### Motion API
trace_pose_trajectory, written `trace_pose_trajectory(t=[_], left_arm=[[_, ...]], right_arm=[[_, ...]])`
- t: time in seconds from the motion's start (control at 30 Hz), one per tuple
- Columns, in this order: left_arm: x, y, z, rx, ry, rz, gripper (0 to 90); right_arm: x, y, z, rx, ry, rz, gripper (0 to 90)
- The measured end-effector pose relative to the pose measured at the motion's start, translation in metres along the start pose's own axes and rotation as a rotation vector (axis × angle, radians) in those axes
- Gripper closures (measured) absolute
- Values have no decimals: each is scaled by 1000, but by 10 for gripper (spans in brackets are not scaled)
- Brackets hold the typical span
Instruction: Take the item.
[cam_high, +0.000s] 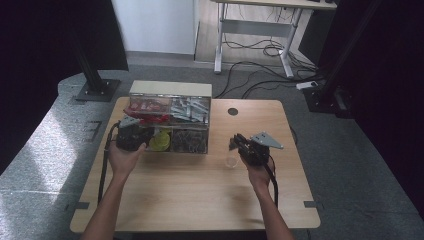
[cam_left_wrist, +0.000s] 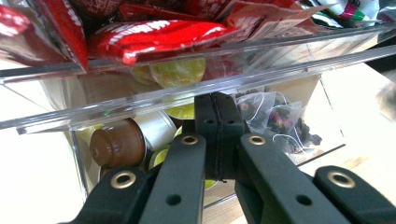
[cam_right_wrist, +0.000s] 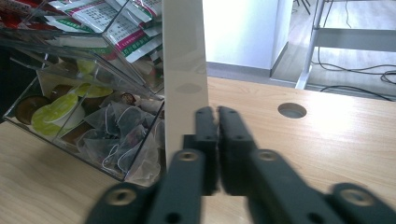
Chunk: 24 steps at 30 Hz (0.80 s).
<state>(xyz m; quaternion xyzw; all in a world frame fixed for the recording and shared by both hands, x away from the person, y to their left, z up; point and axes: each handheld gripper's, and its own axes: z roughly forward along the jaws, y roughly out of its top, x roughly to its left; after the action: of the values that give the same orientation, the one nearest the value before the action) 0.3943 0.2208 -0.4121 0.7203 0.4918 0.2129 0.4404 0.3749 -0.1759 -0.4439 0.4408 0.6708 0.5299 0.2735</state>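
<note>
I had the left gripper (cam_left_wrist: 215, 100) pressed up to the clear organizer box (cam_high: 170, 122), its jaws closed flat against each other with nothing between them. Just past its tip sat the lower compartment with the coffee capsules (cam_left_wrist: 119, 144), a brown one to the left of the jaws, and a tea bag pouch (cam_left_wrist: 273, 116) to their right. Above the tip, red sachets (cam_left_wrist: 154, 39) filled the upper tray. My right gripper (cam_right_wrist: 215, 112) was also pinched together and empty, hovering over the table (cam_high: 200, 195) beside the box's white side wall (cam_right_wrist: 184, 70), which stood directly ahead of its jaws.
</note>
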Motion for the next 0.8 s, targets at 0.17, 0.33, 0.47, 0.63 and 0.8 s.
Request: trace_pose_trajectory(t=[0.17, 0.33, 0.47, 0.63, 0.8], left_arm=[[0, 0, 0, 0, 0, 1, 900], [0, -1, 0, -1, 1, 1, 900], [-1, -1, 1, -1, 1, 1, 900], [-1, -1, 1, -2, 2, 0, 900], [-1, -2, 1, -2, 1, 1, 900]], right_arm=[[0, -1, -1, -4, -8, 0, 762], [2, -2, -2, -9, -6, -2, 740], [2, -3, -3, -9, -4, -7, 712], [1, -7, -6, -10, 13, 4, 669], [-1, -9, -11, -10, 38, 33, 629]])
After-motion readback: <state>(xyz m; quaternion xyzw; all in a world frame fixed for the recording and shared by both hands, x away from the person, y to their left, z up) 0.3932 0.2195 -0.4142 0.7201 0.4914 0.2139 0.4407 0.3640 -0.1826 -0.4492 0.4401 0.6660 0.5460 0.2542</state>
